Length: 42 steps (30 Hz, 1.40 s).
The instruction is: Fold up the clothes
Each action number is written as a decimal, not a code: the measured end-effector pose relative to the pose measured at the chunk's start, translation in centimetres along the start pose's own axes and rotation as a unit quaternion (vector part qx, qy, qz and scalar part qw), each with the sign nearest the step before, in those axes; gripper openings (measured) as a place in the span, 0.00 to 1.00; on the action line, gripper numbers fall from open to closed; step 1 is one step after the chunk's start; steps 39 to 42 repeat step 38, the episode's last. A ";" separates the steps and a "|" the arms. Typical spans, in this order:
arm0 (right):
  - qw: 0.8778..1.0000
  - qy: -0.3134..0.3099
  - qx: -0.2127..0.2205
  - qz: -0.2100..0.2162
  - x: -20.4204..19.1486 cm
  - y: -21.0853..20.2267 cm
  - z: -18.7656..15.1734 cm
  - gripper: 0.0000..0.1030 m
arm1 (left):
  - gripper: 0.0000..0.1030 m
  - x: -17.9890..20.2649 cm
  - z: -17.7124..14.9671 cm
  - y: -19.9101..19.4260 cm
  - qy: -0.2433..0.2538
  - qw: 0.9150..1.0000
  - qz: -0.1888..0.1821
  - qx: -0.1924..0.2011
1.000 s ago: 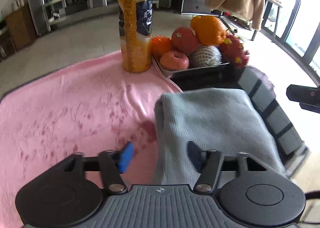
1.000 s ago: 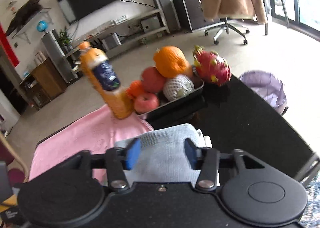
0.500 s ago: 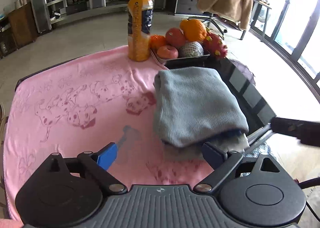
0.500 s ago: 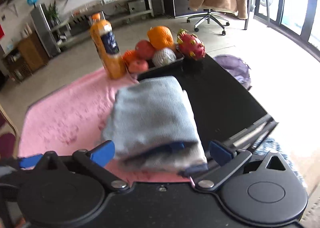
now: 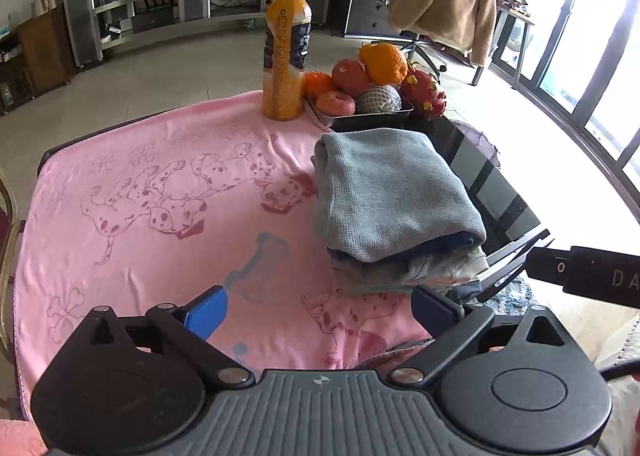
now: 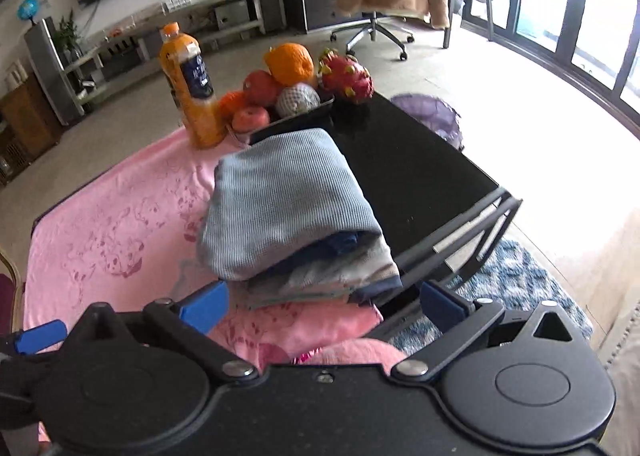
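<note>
A folded grey-blue knit garment [image 5: 390, 191] lies on top of a small stack of folded clothes [image 5: 420, 270] at the right side of the pink dog-print cloth [image 5: 160, 199]. It also shows in the right wrist view [image 6: 288, 199], with the stack's lower layers [image 6: 332, 276] under it. My left gripper [image 5: 320, 310] is open and empty, held back from the stack near the table's front. My right gripper [image 6: 324, 304] is open and empty just in front of the stack. The left gripper's blue fingertip [image 6: 38, 336] shows at the far left of the right wrist view.
An orange juice bottle [image 5: 286, 55] and a tray of fruit [image 5: 372, 83] stand at the far edge. The black tabletop [image 6: 408, 171] is bare to the right of the stack. A chair with a tan coat [image 5: 444, 3] and a purple basket [image 6: 432, 115] stand on the floor beyond.
Both grippers opened wider and pulled back and up from the grey garment, which now rests folded on the stack.
</note>
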State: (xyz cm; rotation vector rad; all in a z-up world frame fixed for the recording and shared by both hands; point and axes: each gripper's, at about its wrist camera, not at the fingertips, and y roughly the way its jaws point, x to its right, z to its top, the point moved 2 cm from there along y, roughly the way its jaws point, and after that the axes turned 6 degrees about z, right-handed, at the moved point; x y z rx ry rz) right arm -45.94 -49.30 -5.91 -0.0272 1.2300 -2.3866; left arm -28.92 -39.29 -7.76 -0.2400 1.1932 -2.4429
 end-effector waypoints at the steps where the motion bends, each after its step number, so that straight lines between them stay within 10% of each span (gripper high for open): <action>1: 1.000 0.001 -0.005 -0.002 -0.1 0.0 -0.1 1.00 | 0.96 0.0 0.0 0.0 0.000 1.000 -0.001 -0.001; 42: 0.999 0.000 -0.025 -0.029 0.6 0.8 -1.2 1.00 | 0.99 2.0 -0.9 0.7 0.003 1.000 0.012 -0.005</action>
